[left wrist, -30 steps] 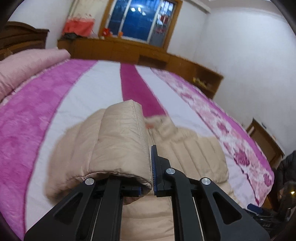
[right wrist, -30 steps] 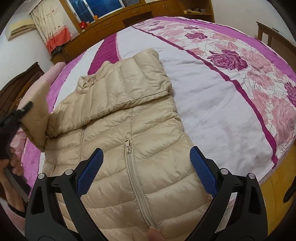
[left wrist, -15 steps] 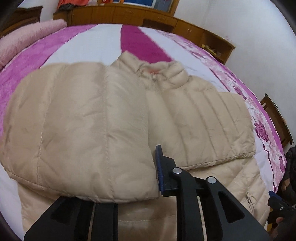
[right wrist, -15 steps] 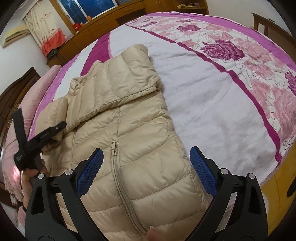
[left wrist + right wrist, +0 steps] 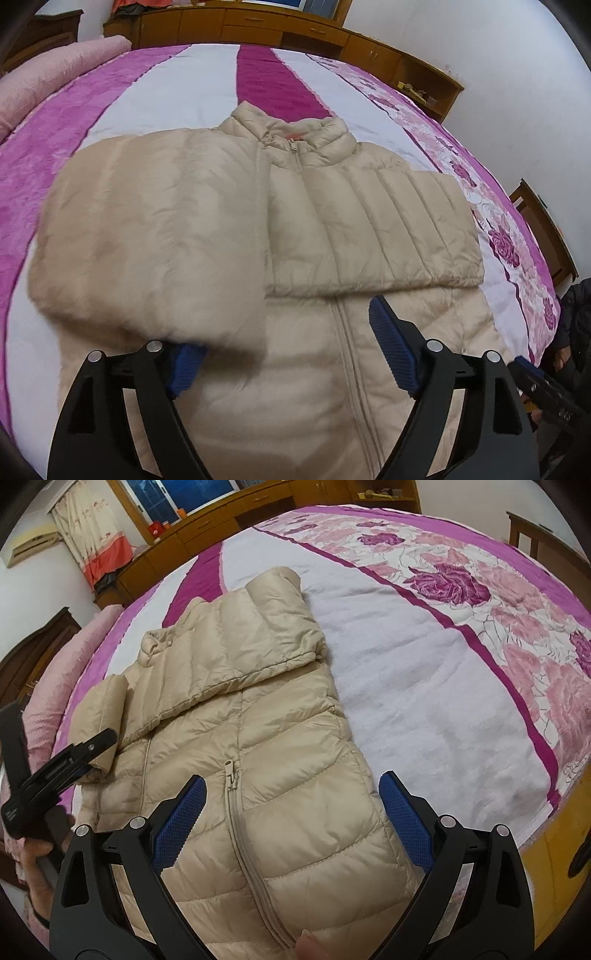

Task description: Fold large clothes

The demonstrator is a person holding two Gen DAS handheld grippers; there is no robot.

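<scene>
A beige puffer jacket [image 5: 332, 369] lies zipped, front up, on the bed; it also shows in the right wrist view [image 5: 258, 760]. One sleeve [image 5: 369, 229] is folded flat across the chest. The other sleeve [image 5: 147, 240] lies blurred over the jacket's left side, its cuff just over my left gripper's left pad. My left gripper [image 5: 291, 354] is open above the jacket's front. My right gripper [image 5: 291, 819] is open and empty above the jacket's lower front, near the zipper [image 5: 232, 775]. The left gripper also shows in the right wrist view [image 5: 62, 764].
The bed has a pink, purple and white floral cover [image 5: 443, 635]. A pink quilt [image 5: 55, 70] lies at the bed's far left. Wooden cabinets [image 5: 295, 33] line the far wall. A wooden piece of furniture [image 5: 543, 229] stands at the right.
My left gripper has opened and let go of the sleeve, which now drops onto the jacket. It had carried the sleeve inward over the body. My right gripper stayed open, nearly still.
</scene>
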